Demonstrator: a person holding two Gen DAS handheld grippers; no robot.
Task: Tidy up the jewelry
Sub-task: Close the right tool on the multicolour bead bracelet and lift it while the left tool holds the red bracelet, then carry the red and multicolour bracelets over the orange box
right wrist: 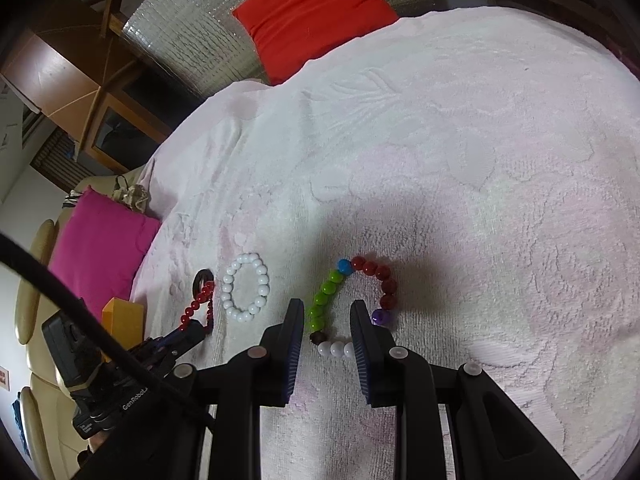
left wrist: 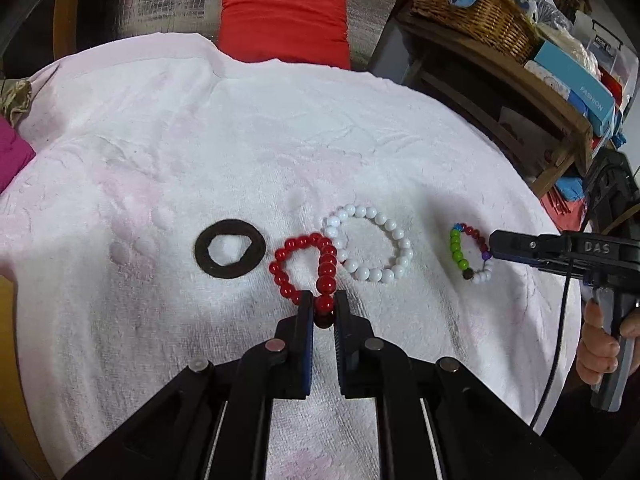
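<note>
Left fingers [left wrist: 324, 308]: clenched on the near end of the red bead bracelet [left wrist: 316, 268], one bead pinched between the two pads, and we can see that grip plainly in the left wrist view.

Right fingers [right wrist: 326, 320]: parted, nothing pressed between them; we see them straddling the near arc of the multicolour bead bracelet [right wrist: 352, 300], with its white beads lying in the gap and the right pad just beside them.

Surface: everything lies on a pale pink towel [left wrist: 240, 140] spread over what looks like a bed, not a desk.

Row on the towel: from the left wrist view we read, left to right, a dark flat ring [left wrist: 230, 248], the red bracelet, the white bead bracelet [left wrist: 370, 244], then the multicolour one [left wrist: 470, 254] by the other gripper.

Key relation: our red loop runs straight away from the left fingers, long axis nearly in line with them, and its far right side touches or all but touches the white bracelet.

Nearer hand: left for the red, right for the multicolour; the white one sits between the two, a little closer to the left.

Judgement: we reckon a lift or drag of the red loop must go up or leftward, since a pull to the right would likely nudge the white beads.

Risk: a grip on one round bead may slip as the strand swings.
</note>
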